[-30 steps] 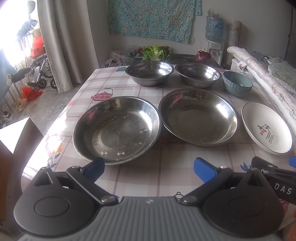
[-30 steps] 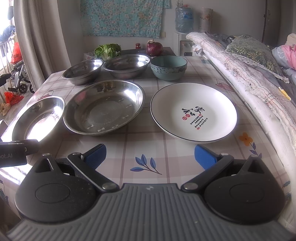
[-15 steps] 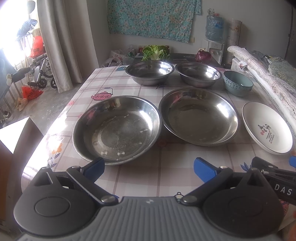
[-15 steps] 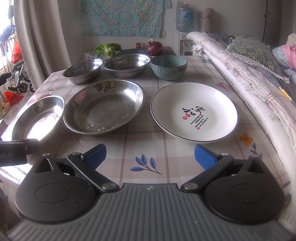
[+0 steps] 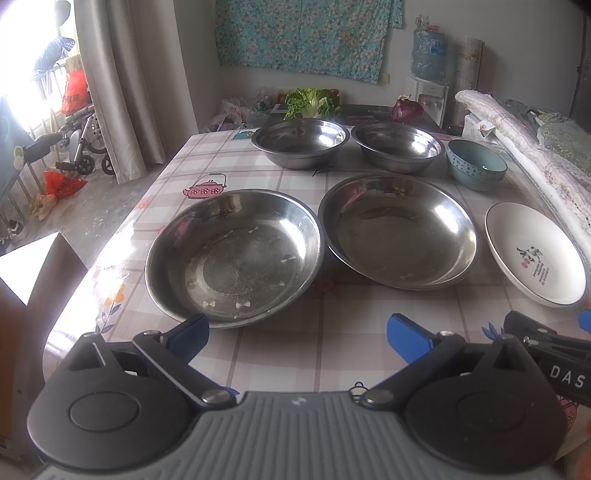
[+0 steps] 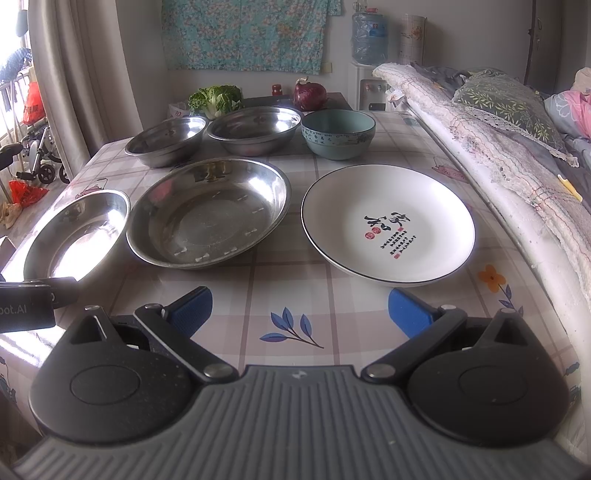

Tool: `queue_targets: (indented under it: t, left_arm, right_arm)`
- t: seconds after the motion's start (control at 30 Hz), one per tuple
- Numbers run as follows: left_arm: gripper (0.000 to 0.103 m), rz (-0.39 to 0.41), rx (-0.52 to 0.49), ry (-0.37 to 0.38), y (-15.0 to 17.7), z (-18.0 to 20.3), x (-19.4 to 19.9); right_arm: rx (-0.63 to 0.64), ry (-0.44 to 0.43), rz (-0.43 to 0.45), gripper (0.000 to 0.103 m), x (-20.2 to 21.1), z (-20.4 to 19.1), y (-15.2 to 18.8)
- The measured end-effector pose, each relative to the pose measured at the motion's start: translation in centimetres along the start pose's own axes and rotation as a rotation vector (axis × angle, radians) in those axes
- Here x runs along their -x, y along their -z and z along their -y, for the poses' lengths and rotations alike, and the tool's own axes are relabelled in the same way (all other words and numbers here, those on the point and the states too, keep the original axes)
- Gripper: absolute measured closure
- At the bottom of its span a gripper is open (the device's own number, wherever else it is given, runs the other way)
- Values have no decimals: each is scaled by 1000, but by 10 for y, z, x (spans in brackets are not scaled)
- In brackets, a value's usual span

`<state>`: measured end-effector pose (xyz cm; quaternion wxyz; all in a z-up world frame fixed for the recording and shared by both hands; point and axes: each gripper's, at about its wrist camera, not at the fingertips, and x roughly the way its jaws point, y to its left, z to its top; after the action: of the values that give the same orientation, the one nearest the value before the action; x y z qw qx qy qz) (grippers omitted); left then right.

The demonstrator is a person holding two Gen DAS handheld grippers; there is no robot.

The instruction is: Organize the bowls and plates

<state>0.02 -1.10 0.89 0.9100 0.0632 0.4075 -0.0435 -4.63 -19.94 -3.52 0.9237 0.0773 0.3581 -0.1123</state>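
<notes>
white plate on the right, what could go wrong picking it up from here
The white plate lies flat near the table edge beside the bedding, so a push from the open right gripper might slide it off. Its shallow rim gives the fingers little to grip, so it could slip.

Bright window (image 5: 22,74) behind grey curtain (image 5: 122,85); floral cloth (image 5: 306,33) hangs on the pale wall.

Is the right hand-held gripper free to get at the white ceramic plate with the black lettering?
Probably yes. The right hand-held gripper is open and empty, facing the white ceramic plate, with only bare checked tablecloth between them and nothing resting on the plate.
</notes>
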Motion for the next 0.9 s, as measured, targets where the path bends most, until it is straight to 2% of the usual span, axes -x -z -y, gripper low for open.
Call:
queue_targets:
  t: [0.9]
  left_arm:
    - [0,-21,6,-4,5,-6,-6]
  right_arm:
    - [5,2,-2,1,-1,-2,1]
